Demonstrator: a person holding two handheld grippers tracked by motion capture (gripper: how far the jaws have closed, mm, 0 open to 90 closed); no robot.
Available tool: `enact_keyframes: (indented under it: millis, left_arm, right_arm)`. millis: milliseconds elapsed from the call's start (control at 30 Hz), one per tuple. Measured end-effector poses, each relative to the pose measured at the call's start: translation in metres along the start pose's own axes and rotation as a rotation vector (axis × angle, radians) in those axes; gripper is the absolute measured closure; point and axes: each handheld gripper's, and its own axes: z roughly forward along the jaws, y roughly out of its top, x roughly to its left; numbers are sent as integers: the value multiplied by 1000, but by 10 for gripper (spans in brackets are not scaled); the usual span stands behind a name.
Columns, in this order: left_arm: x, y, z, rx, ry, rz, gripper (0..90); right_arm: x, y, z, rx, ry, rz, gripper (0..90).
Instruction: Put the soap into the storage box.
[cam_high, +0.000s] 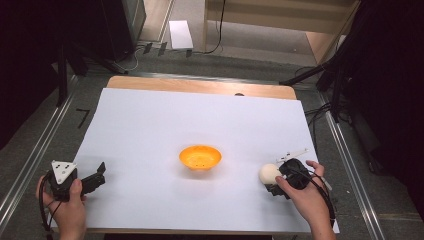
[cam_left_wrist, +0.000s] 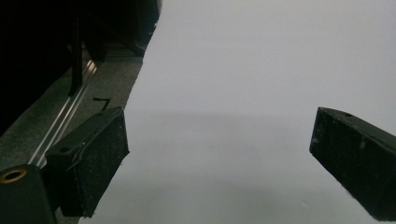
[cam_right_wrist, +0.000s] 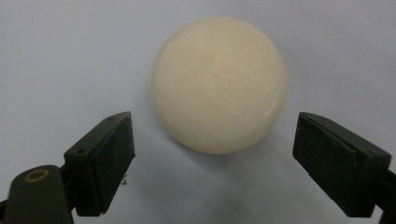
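Note:
A cream ball (cam_high: 269, 173) lies on the white sheet (cam_high: 165, 125) at the right front. My right gripper (cam_high: 276, 180) stands open just behind it, pointing left. Up close the ball (cam_right_wrist: 218, 84) sits just ahead of the wide-spread jaws of that gripper (cam_right_wrist: 212, 161), untouched by either pad. An orange bowl (cam_high: 200, 156) stands at the middle of the sheet, with nothing seen in it. At the left front my left gripper (cam_high: 97, 176) is held low above the sheet. Its jaws are open in its own view (cam_left_wrist: 219, 154) with bare sheet between them.
The white sheet covers a wooden table whose far edge (cam_high: 200, 86) shows bare. Metal rails (cam_high: 30, 160) run along both sides on the grey floor. Dark stands and cables (cam_high: 320, 110) crowd the right side beyond the table.

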Motion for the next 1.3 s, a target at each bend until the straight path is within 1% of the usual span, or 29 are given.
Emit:
enact_keyframes:
  millis: [200, 267, 333, 400, 467, 600, 700, 767, 900, 1000, 1100, 1233, 1300]
  left_arm:
    - [0, 0, 0, 3, 4, 0, 49]
    - [0, 0, 0, 2, 1, -4, 49]
    - [0, 0, 0, 2, 1, -2, 49]
    - [0, 0, 0, 5, 1, -1, 50]
    - [1, 0, 1, 7, 1, -8, 50]
    - [2, 0, 1, 8, -9, -22, 50]
    - [2, 0, 1, 9, -6, -19, 50]
    - [2, 0, 1, 7, -5, -18, 52]
    - [2, 0, 1, 9, -7, -24, 52]
    - [2, 0, 1, 8, -7, -20, 52]
    - [2, 0, 1, 9, -7, -22, 53]
    - [3, 0, 1, 10, -8, -21, 52]
    - [3, 0, 1, 9, -9, -24, 53]
  right_arm:
    - [2, 7, 5, 10, 3, 21, 136]
    - [2, 8, 7, 10, 12, 26, 166]
    - [1, 9, 9, 13, 2, 26, 190]
    - [0, 10, 10, 18, -1, 39, 210]
    - [0, 11, 11, 15, -5, 47, 227]
    - [0, 14, 14, 16, -7, 55, 228]
    - [-1, 15, 16, 17, -2, 63, 233]
    - [-1, 16, 16, 26, 2, 78, 234]
    - [-2, 16, 16, 26, 7, 91, 233]
    - [-2, 18, 19, 13, 9, 114, 234]
    - [0, 20, 21, 7, -2, 131, 235]
    - [0, 23, 24, 4, -9, 142, 238]
    - [0, 24, 25, 5, -10, 139, 240]
